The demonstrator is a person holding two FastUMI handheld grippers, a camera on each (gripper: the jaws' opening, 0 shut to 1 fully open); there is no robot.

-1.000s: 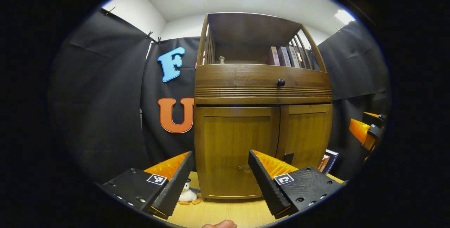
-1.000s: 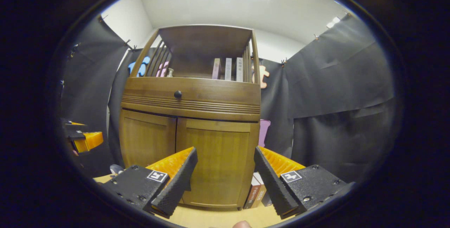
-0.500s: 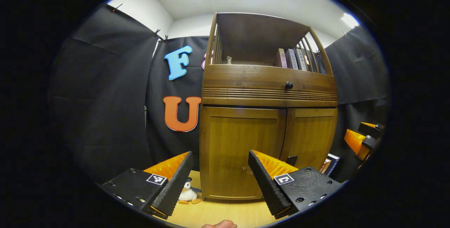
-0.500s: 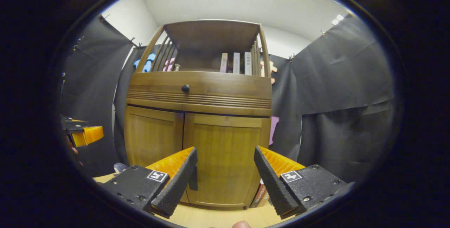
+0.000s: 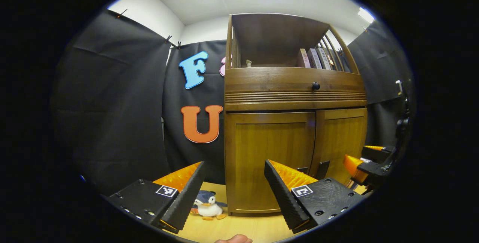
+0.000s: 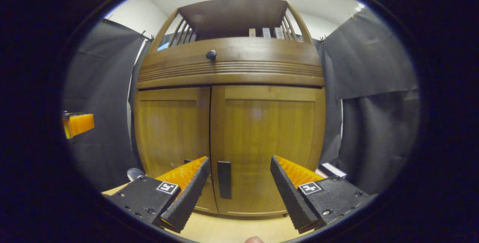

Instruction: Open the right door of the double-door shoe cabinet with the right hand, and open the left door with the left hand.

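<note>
The wooden shoe cabinet has both lower doors shut. In the left gripper view the left door (image 5: 269, 153) is ahead, slightly right of my open left gripper (image 5: 234, 166), with the right door (image 5: 342, 138) beyond it. Two dark handles (image 5: 322, 169) flank the centre seam. My right gripper (image 5: 365, 162) is low in front of the right door. In the right gripper view the right door (image 6: 267, 134) is close ahead. Its dark vertical handle (image 6: 224, 185) stands between the fingers of my open right gripper (image 6: 239, 162), apart from both. The left door (image 6: 170, 130) is beside it, and my left gripper (image 6: 78, 123) is at the far left.
A drawer front with a round dark knob (image 5: 316, 85) runs above the doors, under an open shelf with books (image 5: 314, 57). A toy penguin (image 5: 207, 205) lies on the pale wooden surface (image 5: 247, 226) by the cabinet's left corner. A book (image 6: 331, 170) lies right of the cabinet.
My right gripper has moved in close to the cabinet, bringing the right door's handle between its fingers. My left gripper has shifted left, so the cabinet sits further right in its view.
</note>
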